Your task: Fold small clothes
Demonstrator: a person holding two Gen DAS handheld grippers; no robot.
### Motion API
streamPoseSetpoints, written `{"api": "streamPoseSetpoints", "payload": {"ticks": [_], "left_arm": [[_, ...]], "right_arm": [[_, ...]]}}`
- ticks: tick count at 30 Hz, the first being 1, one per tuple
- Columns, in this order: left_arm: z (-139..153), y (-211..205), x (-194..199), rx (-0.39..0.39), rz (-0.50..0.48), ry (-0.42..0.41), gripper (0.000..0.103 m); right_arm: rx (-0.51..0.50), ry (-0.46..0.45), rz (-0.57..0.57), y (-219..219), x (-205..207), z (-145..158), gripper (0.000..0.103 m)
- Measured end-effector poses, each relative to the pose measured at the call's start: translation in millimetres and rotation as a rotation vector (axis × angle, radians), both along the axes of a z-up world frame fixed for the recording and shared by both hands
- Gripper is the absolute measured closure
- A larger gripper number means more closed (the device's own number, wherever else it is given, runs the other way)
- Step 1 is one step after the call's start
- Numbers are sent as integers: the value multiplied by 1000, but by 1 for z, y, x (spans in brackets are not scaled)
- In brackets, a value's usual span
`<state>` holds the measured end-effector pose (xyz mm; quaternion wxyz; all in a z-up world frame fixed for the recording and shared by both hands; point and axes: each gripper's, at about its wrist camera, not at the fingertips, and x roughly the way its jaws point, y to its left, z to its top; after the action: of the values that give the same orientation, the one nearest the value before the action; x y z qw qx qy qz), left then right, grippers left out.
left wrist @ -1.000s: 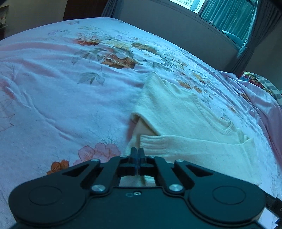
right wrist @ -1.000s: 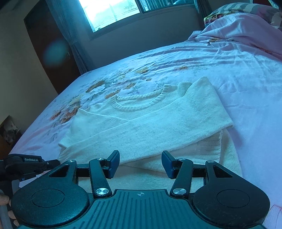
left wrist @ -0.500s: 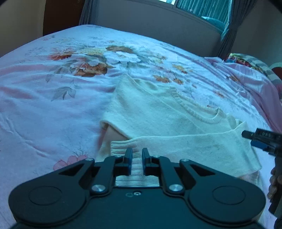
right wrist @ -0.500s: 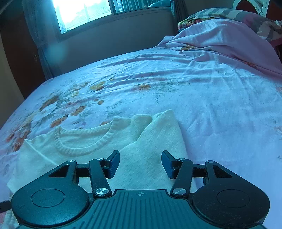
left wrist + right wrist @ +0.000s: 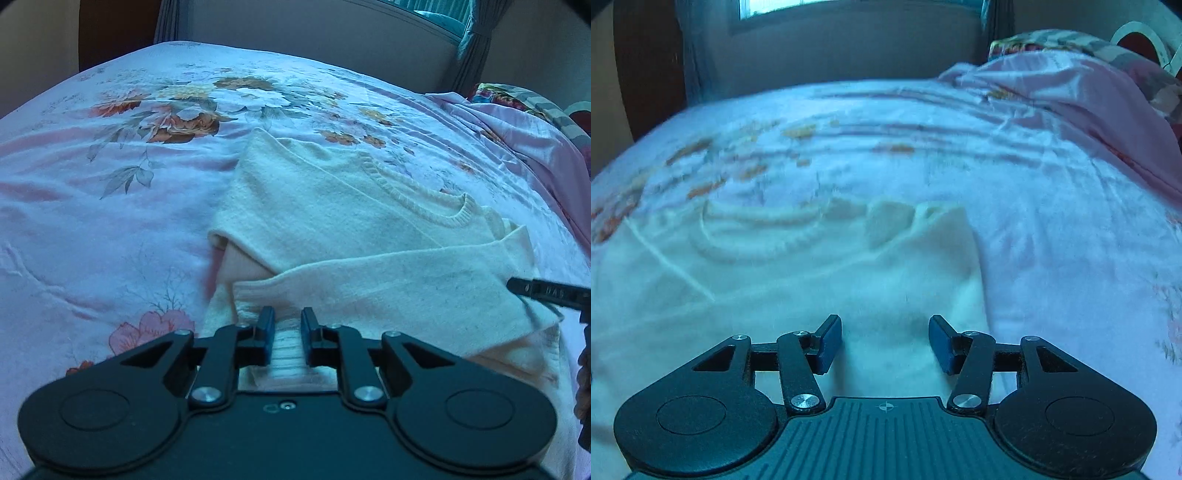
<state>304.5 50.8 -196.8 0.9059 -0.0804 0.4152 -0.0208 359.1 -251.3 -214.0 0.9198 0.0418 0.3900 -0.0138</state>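
A small cream knitted sweater [image 5: 354, 221] lies flat on the bed, neckline away from me, with one sleeve [image 5: 388, 284] folded across its body. My left gripper [image 5: 288, 325] is open a little, its tips straddling the ribbed hem at the sweater's near left edge, holding nothing. In the right wrist view the sweater [image 5: 798, 280] fills the lower left, blurred. My right gripper [image 5: 885, 339] is wide open and empty, low over the sweater's right side. Its black tip also shows in the left wrist view [image 5: 546, 291].
The bed has a pink floral sheet [image 5: 110, 206]. A crumpled pink blanket [image 5: 1071, 110] and a patterned pillow [image 5: 517, 99] lie at the bed's right end. A wall with a curtained window [image 5: 849, 37] is behind.
My left gripper was shut a second ago and has opened a little over the hem. My right gripper has moved right and down over the sweater's right side, staying open.
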Motion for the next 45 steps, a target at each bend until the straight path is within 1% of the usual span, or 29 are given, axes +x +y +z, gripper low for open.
{"api": "streamPoseSetpoints", "payload": {"ticks": [1, 2, 3, 4, 5, 6, 7, 8, 9, 10, 11, 12, 13, 15, 17, 18, 20, 21, 22, 24, 28, 31, 33, 35, 38, 42, 45], "left_arm": [[0, 0, -3, 2, 3, 2, 89], [3, 1, -6, -2, 9, 9, 89], [5, 1, -9, -4, 12, 14, 89], [8, 1, -13, -3, 9, 14, 88], [9, 1, -18, 1, 3, 15, 88], [10, 1, -24, 5, -2, 15, 88], [9, 1, -29, 9, -3, 18, 88], [8, 0, -37, 13, -4, 21, 88], [7, 0, -43, 15, -1, 30, 85], [5, 0, -48, 11, -2, 47, 85], [4, 0, -55, 11, -7, 53, 85], [4, -1, -63, 20, -14, 49, 85], [5, -2, -72, 32, -28, 47, 85], [6, -3, -87, 55, -51, 50, 85], [7, -1, -104, 44, -54, 59, 85], [7, 1, -113, 41, -58, 60, 85], [6, 1, -129, 52, -70, 55, 84], [6, 1, -137, 59, -75, 55, 84], [6, 1, -145, 60, -77, 56, 84], [7, 3, -160, 56, -80, 58, 84], [9, 8, -185, 55, -89, 64, 82], [10, 8, -203, 70, -96, 48, 81], [13, 8, -212, 82, -104, 52, 81], [16, 11, -222, 74, -91, 51, 81], [18, 20, -234, 80, -56, 43, 78], [21, 33, -244, 67, -26, 48, 77], [22, 47, -252, 61, 9, 48, 75]], "right_arm": [[-6, -8, -6, -2, -6, -4, 51], [-17, -13, -20, -1, -13, 0, 51], [-12, -23, -26, 1, -22, 8, 51], [16, -45, -21, 3, -34, 16, 51], [50, -68, -9, 5, -47, 24, 51], [62, -73, 13, 9, -59, 27, 51], [54, -70, 38, 15, -70, 27, 51], [38, -60, 61, 22, -82, 25, 51], [30, -37, 78, 27, -92, 19, 51], [19, -2, 90, 30, -98, 11, 51], [-9, 10, 94, 35, -108, 4, 51], [-31, 2, 91, 38, -118, 3, 51], [-23, 7, 94, 39, -127, 5, 51], [30, -12, 92, 37, -150, 14, 51], [51, -33, 113, 41, -177, 21, 51], [39, -31, 141, 45, -190, 20, 51], [35, -1, 163, 52, -210, 13, 51], [42, 30, 168, 54, -219, 5, 51], [36, 28, 162, 54, -228, 0, 51], [15, 13, 162, 56, -248, -1, 51], [90, 14, 134, 49, -275, 6, 51], [71, 19, 141, 50, -292, 2, 51], [91, 16, 125, 48, -303, 9, 51], [122, 6, 116, 44, -315, 15, 51], [90, 49, 109, 42, -325, 6, 51], [97, 39, 91, 36, -342, 10, 51], [110, 52, 67, 28, -350, 9, 51]]}}
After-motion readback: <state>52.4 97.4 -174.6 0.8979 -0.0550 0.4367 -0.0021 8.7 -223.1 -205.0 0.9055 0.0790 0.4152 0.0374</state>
